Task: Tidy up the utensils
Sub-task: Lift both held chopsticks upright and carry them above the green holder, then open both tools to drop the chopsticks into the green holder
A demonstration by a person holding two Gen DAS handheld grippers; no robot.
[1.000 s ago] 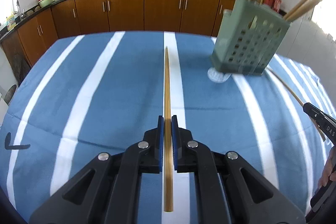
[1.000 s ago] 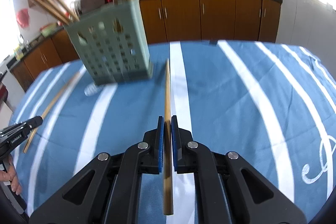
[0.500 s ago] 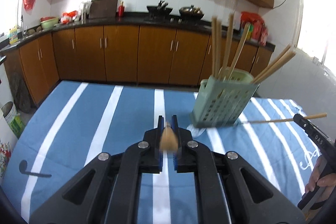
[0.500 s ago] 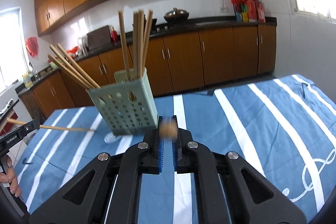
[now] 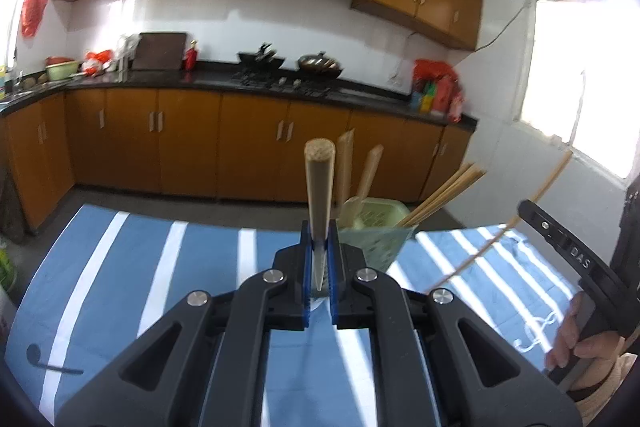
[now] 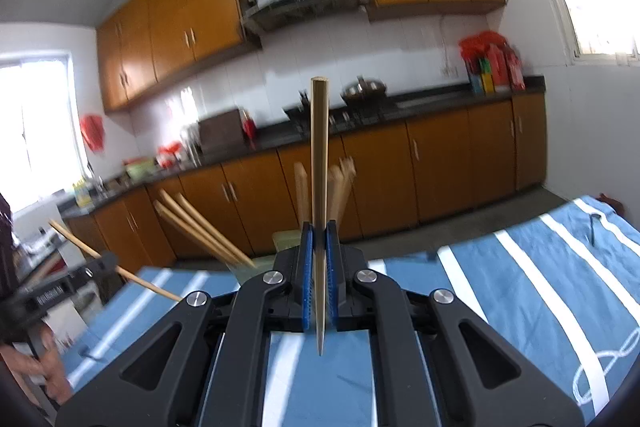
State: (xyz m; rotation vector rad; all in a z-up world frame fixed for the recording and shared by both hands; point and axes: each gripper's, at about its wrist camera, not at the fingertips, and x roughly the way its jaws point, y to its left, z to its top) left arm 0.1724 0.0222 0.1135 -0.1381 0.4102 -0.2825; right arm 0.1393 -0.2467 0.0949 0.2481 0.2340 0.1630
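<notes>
My left gripper (image 5: 319,231) is shut on a wooden chopstick (image 5: 319,187), held off the table with its blunt end up. Just behind it stands the pale green perforated utensil holder (image 5: 376,227) with several chopsticks leaning in it. My right gripper (image 6: 319,231) is shut on a second chopstick (image 6: 320,155), also held up in the air. The holder's rim (image 6: 282,239) shows just left of these fingers, and the rest is hidden. Each view shows the other gripper at its edge, the right gripper (image 5: 528,211) and the left gripper (image 6: 108,261), with its chopstick slanting.
A blue cloth with white stripes (image 5: 132,267) covers the table. A person's hand (image 5: 576,347) grips the right handle. Beyond the table lies a strip of floor, then brown kitchen cabinets (image 5: 180,139) with a dark counter carrying pans and bowls.
Both grippers have risen and tilted up, lifting their chopsticks off the cloth. The holder now sits lower in both views, partly behind the fingers.
</notes>
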